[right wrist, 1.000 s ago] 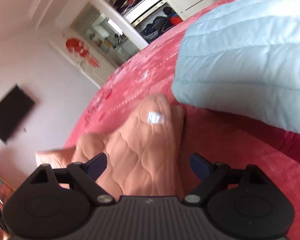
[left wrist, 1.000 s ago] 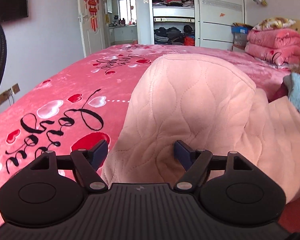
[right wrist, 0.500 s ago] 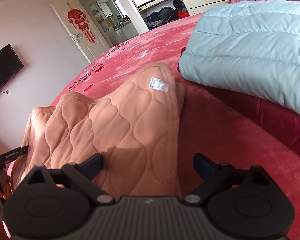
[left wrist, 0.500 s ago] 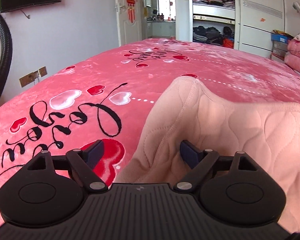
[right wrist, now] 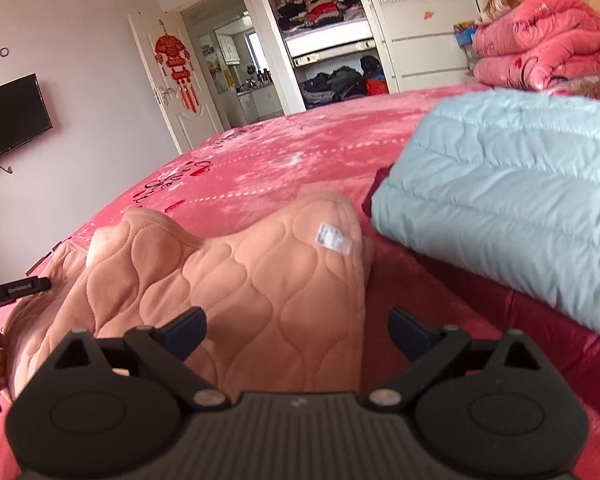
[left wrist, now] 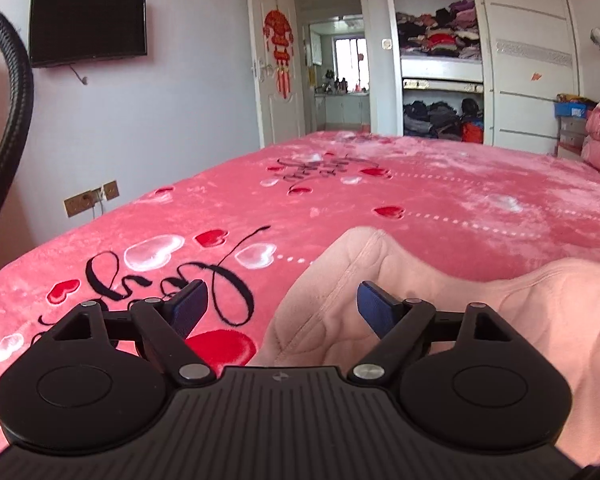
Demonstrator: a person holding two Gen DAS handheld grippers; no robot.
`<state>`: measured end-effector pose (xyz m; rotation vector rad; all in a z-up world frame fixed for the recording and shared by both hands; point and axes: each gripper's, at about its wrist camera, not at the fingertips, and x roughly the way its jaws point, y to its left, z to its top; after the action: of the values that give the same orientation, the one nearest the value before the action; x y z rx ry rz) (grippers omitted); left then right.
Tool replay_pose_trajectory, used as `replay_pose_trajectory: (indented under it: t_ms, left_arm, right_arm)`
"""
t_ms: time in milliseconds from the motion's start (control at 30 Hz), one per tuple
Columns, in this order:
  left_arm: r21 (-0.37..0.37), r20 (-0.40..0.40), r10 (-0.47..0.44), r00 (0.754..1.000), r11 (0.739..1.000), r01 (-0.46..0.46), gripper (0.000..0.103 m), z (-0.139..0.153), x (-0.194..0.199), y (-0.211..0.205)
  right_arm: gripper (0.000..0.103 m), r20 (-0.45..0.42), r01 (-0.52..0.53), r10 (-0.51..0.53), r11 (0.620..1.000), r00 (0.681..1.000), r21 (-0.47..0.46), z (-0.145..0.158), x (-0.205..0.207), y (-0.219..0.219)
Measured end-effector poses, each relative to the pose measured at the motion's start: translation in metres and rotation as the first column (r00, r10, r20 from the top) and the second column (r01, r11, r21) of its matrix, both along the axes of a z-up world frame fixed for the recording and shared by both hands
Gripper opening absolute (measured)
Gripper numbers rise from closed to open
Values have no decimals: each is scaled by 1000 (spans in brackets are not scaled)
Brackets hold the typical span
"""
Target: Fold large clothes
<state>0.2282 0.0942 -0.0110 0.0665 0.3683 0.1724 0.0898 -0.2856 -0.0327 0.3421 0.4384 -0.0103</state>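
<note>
The bed (left wrist: 440, 184) carries a pink blanket (left wrist: 220, 216) printed with hearts and black looping script; the script cannot be read. A folded light-blue jacket (right wrist: 500, 184) lies at right, cut off by the frame edge. The peach quilted garment (right wrist: 260, 280) lies on the blanket just left of the jacket, long axis running left to right, raised corner toward the wardrobe (left wrist: 440, 68). Its white label (right wrist: 334, 238) is too blurred to read. Left gripper (left wrist: 282, 306): jaws spread, garment edge between them, unpinched. Right gripper (right wrist: 296, 326): jaws spread, fabric between, pads clear.
</note>
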Motion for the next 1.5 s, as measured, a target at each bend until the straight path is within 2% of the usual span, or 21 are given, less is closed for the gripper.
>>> replay_pose_trajectory:
  t_ms: [100, 233, 333, 467, 567, 700, 867, 933, 1033, 1200, 1333, 1433, 1500]
  left_arm:
    - [-36, 46, -104, 993, 994, 106, 102, 13, -19, -15]
    - [-48, 0, -263, 965, 964, 262, 101, 11, -22, -42]
    - [-3, -48, -329, 943, 944, 330, 102, 0, -15, -63]
    - [60, -121, -279, 953, 956, 287, 102, -28, 7, -74]
    - [78, -119, -192, 974, 976, 202, 103, -39, 23, -69]
    - [73, -111, -125, 986, 988, 133, 103, -44, 47, -69]
    - [86, -134, -95, 986, 991, 107, 103, -52, 70, -68]
    - [63, -149, -99, 984, 992, 109, 103, -54, 80, -64]
    - [69, -143, -97, 985, 992, 107, 103, -57, 85, -65]
    - [92, -135, -95, 986, 990, 108, 103, -54, 66, -68]
    - [126, -108, -117, 987, 983, 131, 103, -37, 42, -76]
    - [129, -40, -168, 985, 977, 172, 103, -17, 8, -89]
    - [99, -5, -232, 973, 968, 231, 103, -6, -16, -103]
  right_arm:
    - [96, 64, -41, 43, 998, 997, -42, 9, 0, 17]
    - [90, 84, -164, 172, 982, 982, -89, 13, 6, 47]
    - [84, 60, -213, 223, 968, 973, -130, 9, 16, 62]
    - [77, -4, -181, 184, 960, 983, -216, -2, 33, 65]
    - [77, -26, -150, 148, 961, 989, -233, -9, 44, 61]
    - [78, -49, -107, 97, 955, 994, -277, -17, 56, 63]
    - [82, -52, -79, 68, 962, 996, -261, -24, 68, 52]
    - [83, -52, -68, 57, 969, 997, -238, -27, 73, 45]
    - [87, -56, -65, 55, 980, 997, -186, -31, 76, 36]
    - [87, -48, -63, 55, 980, 997, -190, -30, 72, 38]
    - [87, -36, -59, 53, 983, 998, -173, -27, 64, 36]
    - [91, -18, -45, 43, 984, 999, -175, -20, 52, 35]
    - [93, -15, -9, 7, 986, 1000, -164, -15, 43, 31]
